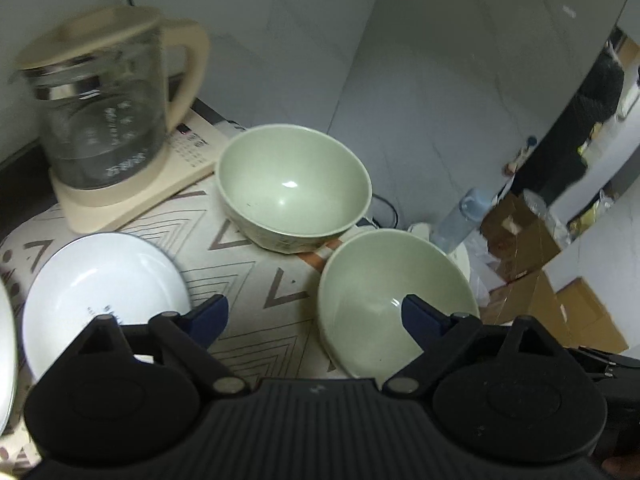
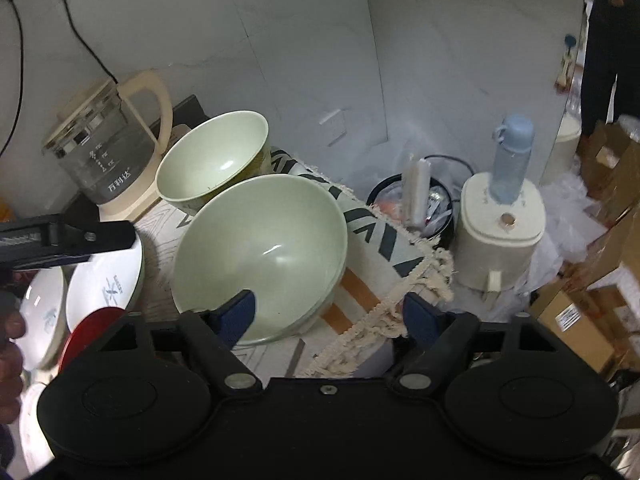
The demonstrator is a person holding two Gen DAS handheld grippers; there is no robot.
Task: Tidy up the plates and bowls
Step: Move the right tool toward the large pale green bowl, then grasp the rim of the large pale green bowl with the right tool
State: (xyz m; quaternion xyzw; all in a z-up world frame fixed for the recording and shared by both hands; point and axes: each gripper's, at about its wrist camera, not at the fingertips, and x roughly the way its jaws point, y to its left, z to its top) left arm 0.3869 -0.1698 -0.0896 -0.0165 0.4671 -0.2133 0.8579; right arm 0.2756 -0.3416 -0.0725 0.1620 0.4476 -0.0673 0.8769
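While both claws stand apart and empty, I list near green bowl (image 2: 260,256): rigid, glossy, slippery; grip the rim.

On the cloth-covered table (image 1: 248,280) the kettle (image 1: 104,108) stands at the back left, a bowl (image 1: 292,184) just right of it. A second bowl (image 1: 392,300) sits nearer me, right of the plate (image 1: 100,292). My left gripper (image 1: 316,320) straddles that near bowl's left rim.
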